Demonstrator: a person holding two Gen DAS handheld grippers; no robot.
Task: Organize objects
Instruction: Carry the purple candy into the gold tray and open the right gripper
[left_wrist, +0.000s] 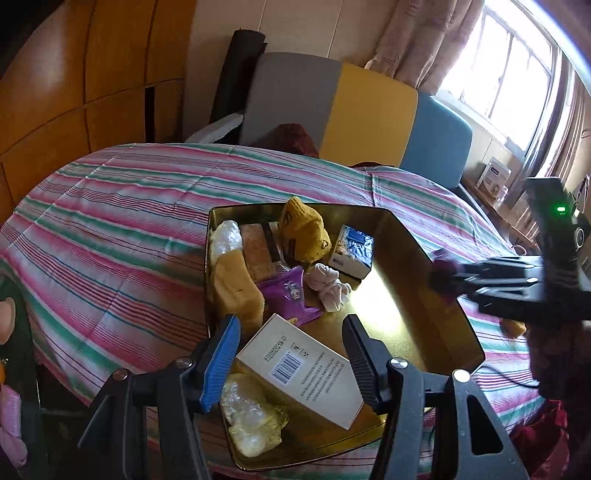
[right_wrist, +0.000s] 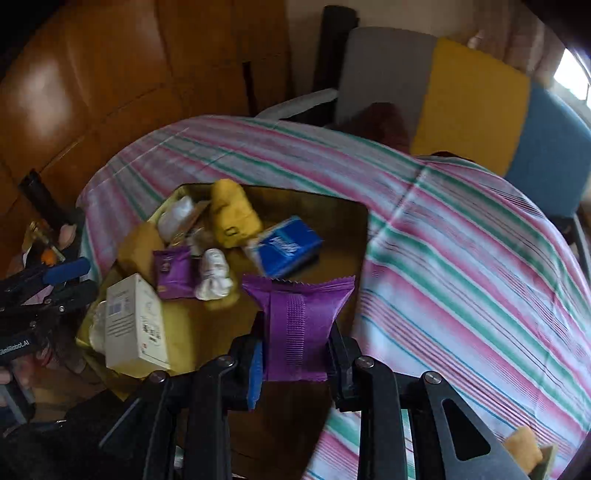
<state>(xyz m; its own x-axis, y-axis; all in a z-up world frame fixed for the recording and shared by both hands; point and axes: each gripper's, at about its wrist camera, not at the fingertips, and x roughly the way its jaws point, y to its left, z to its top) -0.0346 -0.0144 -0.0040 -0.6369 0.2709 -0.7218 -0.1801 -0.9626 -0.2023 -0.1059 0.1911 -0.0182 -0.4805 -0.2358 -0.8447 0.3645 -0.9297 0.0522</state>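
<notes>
A gold tray (left_wrist: 436, 258) lies on the striped cloth and holds several objects: a white box with a barcode (left_wrist: 299, 369), a purple snack packet (left_wrist: 288, 295), a blue tissue pack (left_wrist: 351, 251), a yellow knit hat (left_wrist: 303, 229), white socks (left_wrist: 328, 284) and sponges (left_wrist: 236, 288). My left gripper (left_wrist: 291, 358) is open above the white box, one finger on each side. My right gripper (right_wrist: 295, 350) is shut on a second purple snack packet (right_wrist: 299, 321), held above the tray (right_wrist: 354, 236). It also shows at the right of the left wrist view (left_wrist: 447, 277).
The table has a pink, green and white striped cloth (left_wrist: 129, 221). A grey, yellow and blue chair back (left_wrist: 369, 110) stands behind it. Wooden cabinets (left_wrist: 74, 92) are at the left. A yellow object (right_wrist: 524, 446) lies on the cloth near the right gripper.
</notes>
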